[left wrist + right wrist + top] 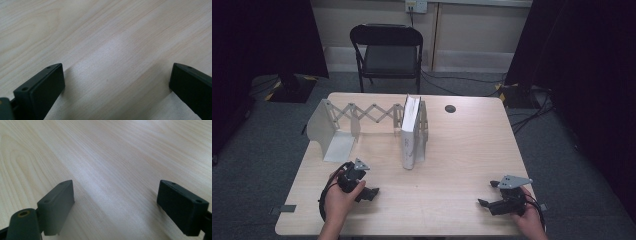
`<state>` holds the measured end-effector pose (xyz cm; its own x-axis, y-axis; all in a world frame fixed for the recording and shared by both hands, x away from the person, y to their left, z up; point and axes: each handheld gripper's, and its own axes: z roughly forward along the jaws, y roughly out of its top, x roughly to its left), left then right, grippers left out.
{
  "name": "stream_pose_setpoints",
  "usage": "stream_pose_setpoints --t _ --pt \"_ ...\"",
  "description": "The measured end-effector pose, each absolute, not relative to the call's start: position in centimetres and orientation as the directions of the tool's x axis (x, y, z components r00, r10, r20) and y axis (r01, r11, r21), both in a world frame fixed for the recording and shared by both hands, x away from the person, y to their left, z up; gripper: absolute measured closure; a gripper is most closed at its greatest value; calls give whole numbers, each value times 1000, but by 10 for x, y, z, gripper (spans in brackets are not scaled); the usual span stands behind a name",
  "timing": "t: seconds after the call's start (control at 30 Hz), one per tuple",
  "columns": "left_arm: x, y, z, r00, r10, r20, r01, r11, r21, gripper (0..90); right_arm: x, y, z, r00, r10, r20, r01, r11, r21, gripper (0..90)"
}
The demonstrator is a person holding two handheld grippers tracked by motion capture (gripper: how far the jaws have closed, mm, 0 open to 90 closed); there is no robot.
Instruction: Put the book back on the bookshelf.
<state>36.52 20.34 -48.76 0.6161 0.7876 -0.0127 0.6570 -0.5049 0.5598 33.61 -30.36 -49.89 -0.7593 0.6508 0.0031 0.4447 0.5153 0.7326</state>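
Observation:
A white book [410, 132] stands upright on the light wooden table [462, 150], leaning against the right end of a grey metal extending book rack [362, 114]. My left gripper [368, 189] rests low over the table's front left, held in a hand, well in front of the rack. In the left gripper view its jaws [116, 67] stand wide apart over bare wood with nothing between them. My right gripper [488, 193] sits at the front right, pointing left. Its jaws [116, 183] are also wide open and hold nothing.
The rack's left end plate [322, 125] stands near the table's left edge. A dark cable hole [450, 108] lies at the back of the table. A black folding chair [387, 50] stands beyond the far edge. Cables run over the floor at right.

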Motion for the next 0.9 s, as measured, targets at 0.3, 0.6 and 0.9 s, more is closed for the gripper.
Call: stream_pose_setpoints --t 0.3,0.6,0.9 --pt "362 208 -491 629 777 -11 621 -494 608 0 336 -304 -499 -759 651 4 445 515 732 141" --pt "358 212 -496 635 772 -11 589 -475 654 0 336 -304 -499 -759 651 3 445 515 732 141" --pt "355 214 -499 633 774 -13 570 -455 684 0 336 -304 -499 -760 650 5 446 515 732 140"
